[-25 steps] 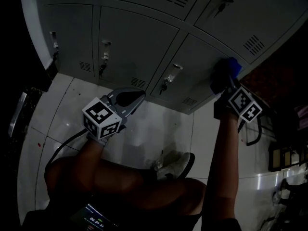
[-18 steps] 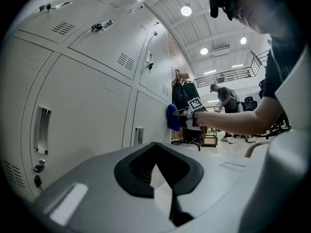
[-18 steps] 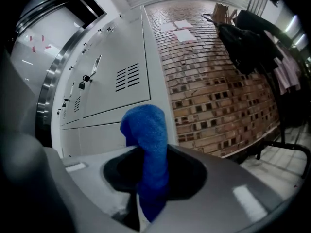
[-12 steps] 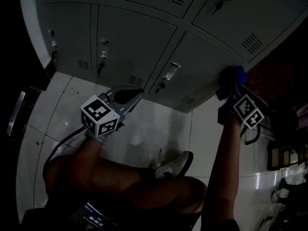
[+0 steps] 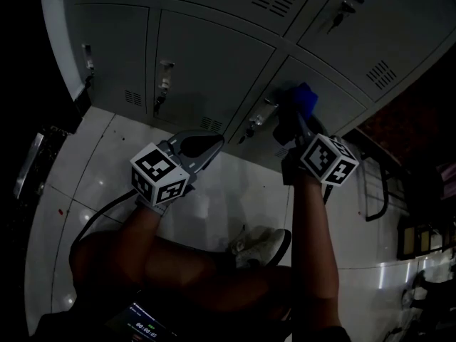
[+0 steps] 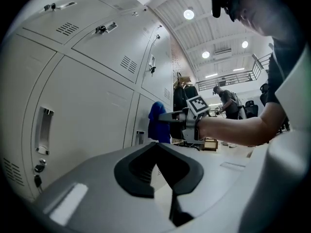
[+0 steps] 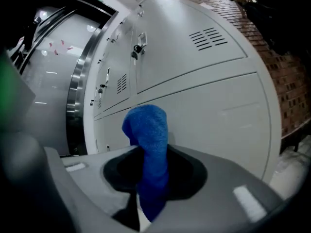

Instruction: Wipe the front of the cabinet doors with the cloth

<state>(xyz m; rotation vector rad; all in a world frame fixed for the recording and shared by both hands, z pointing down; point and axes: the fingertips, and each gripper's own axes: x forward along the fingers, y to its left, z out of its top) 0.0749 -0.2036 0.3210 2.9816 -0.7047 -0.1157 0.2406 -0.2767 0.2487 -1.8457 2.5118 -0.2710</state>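
**Right side.** Your right gripper (image 5: 295, 117) clenches the blue cloth (image 5: 306, 97). The cloth's free end meets the front of a lower right door (image 5: 329, 91) among the grey cabinet doors (image 5: 214, 55), just right of its latch (image 5: 262, 112).

**Left side.** Your left gripper (image 5: 201, 145) hangs nearer you, above the tiled floor (image 5: 235, 191). Its jaws are pressed together on nothing, apart from the doors.

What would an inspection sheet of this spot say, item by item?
Surface: grey cabinet doors, closed, keys in locks.
Job's things: blue cloth against a lower door.
Clutter: nothing seen.
Grippers: right gripper shut on cloth; left gripper shut, empty, away from doors.
Cables: one cable trails from left gripper.
Surroundings: white tiled floor, brick wall at right, dim light.
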